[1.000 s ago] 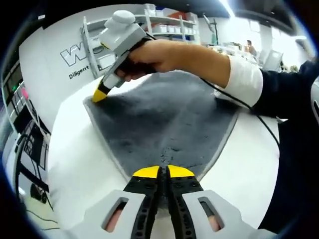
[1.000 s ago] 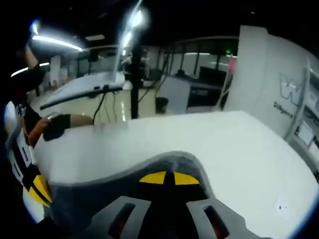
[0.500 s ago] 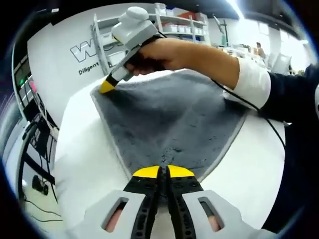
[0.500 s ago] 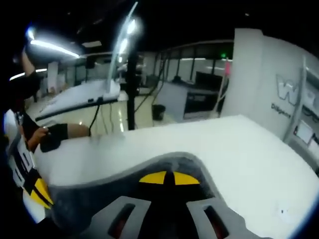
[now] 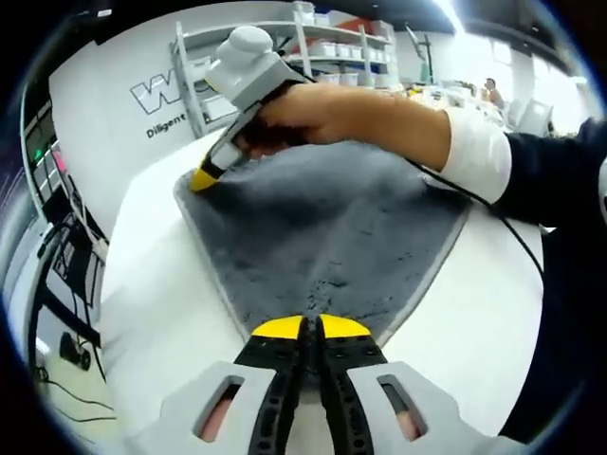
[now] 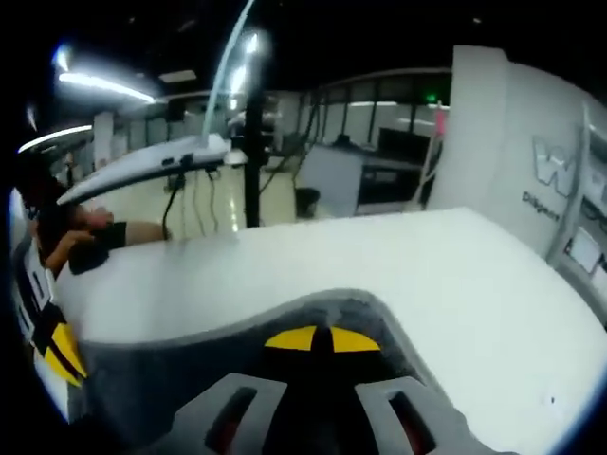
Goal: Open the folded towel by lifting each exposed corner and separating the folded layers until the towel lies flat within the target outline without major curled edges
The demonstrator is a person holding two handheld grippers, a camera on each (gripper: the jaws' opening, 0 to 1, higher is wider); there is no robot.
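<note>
In the left gripper view the towel [image 5: 322, 227] lies spread on the table [image 5: 152, 313], with the left gripper [image 5: 310, 327] closed on its near corner at the bottom and the right gripper [image 5: 201, 180] pinching the far corner at upper left, a hand [image 5: 303, 114] behind it and the sleeve [image 5: 531, 180] reaching across from the right. Shelves [image 5: 313, 47] stand beyond the table's far edge. In the right gripper view the right gripper [image 6: 322, 338] sits on a towel [image 6: 190, 370] corner, bare table [image 6: 379, 265] lies ahead, and the left gripper [image 6: 57, 353] shows at the left edge.
</note>
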